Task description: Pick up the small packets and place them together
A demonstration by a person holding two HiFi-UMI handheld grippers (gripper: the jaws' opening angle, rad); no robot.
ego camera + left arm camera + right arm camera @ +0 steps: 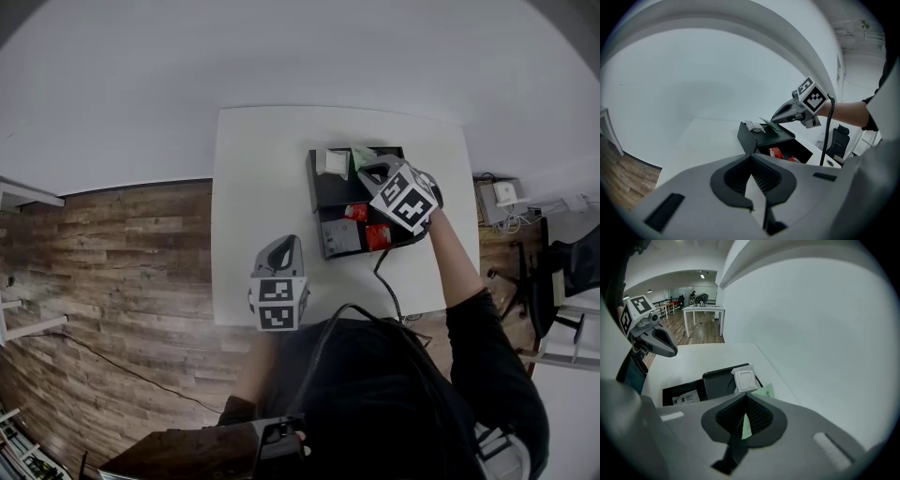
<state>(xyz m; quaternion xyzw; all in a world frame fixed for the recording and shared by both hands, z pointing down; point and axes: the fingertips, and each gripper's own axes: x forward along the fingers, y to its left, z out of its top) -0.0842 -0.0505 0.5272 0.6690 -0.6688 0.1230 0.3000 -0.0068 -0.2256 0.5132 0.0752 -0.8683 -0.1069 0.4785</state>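
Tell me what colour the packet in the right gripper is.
The packet is pale green, clearest in the right gripper view.

Five packets (pixel 356 213), one tray (pixel 332 193)

A pale green packet (pixel 765 391) shows between the grey jaws of the right gripper (pixel 743 417), whose cube (pixel 405 199) bears black-and-white squares, with a white packet (pixel 744 379) just beyond them, red packets (pixel 356 213) in the black tray (pixel 717 380), and a white tabletop (pixel 253 187).

Green packet (pixel 363 156) tilts up beside white packet (pixel 334 161); red packets (pixel 357 213) lie flat nearby
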